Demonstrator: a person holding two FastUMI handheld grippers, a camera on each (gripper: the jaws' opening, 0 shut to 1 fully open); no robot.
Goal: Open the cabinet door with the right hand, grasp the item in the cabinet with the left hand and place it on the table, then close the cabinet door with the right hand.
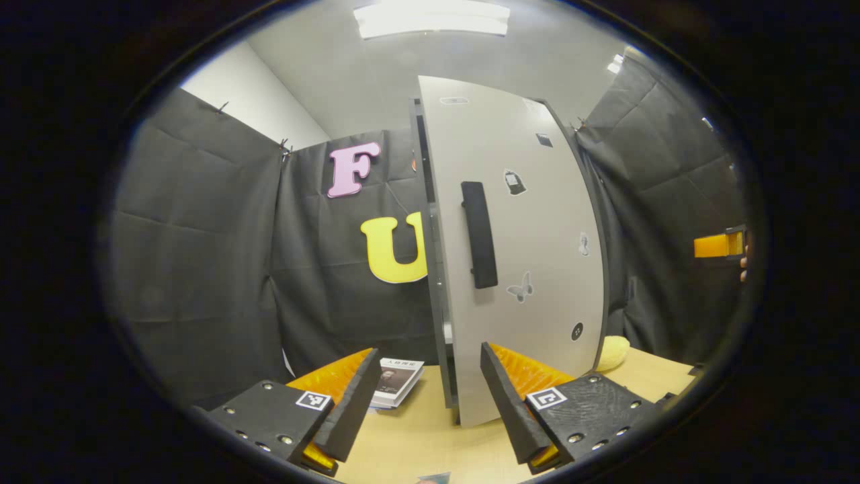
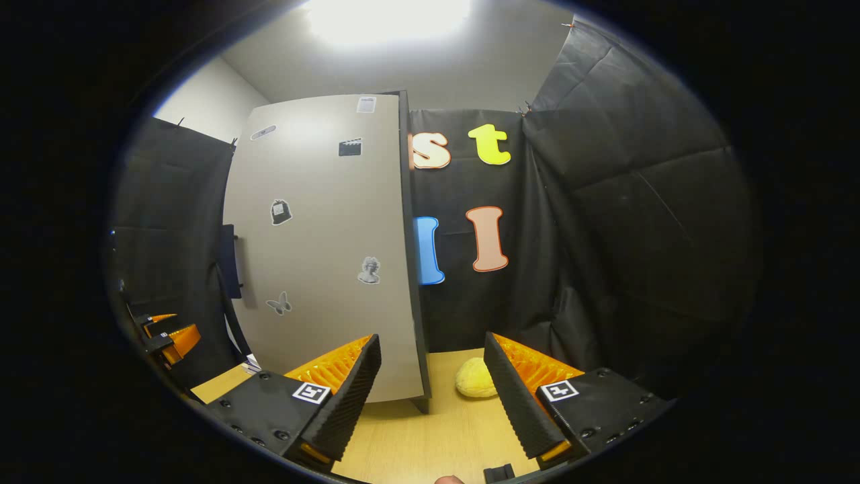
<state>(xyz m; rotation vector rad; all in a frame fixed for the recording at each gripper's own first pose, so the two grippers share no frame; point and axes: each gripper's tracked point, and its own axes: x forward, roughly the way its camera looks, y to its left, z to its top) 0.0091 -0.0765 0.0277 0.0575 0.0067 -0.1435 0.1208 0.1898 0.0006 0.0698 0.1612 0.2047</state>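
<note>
Although the cabinet door (image 1: 517, 255) is seen in both views, the inside of the cabinet is hidden behind it, so no item within can be made out. In the left gripper view the door is faced almost squarely, its dark vertical handle (image 1: 479, 234) plainly shown; in the right gripper view the door (image 2: 322, 249) is seen from the other side and the handle (image 2: 228, 261) is cut down to a dark sliver at its far edge. One door and one handle are counted, and several small stickers are scattered over the panel.

The left gripper (image 1: 427, 386) is held released, its two fingers spread apart above the wooden table (image 1: 416, 437), nothing between them. The right gripper (image 2: 432, 376) is likewise spread wide and grasps nothing; the lower corner of the door stands between its fingers without being touched.

One book (image 1: 398, 382) is seen lying on the table left of the cabinet in the left gripper view. One yellow soft lump (image 2: 476, 378), its kind hard to tell, rests on the table right of the cabinet; in the left gripper view it is mostly hidden by the door (image 1: 615, 353). The other gripper is glimpsed, cut off, at each view's edge.
</note>
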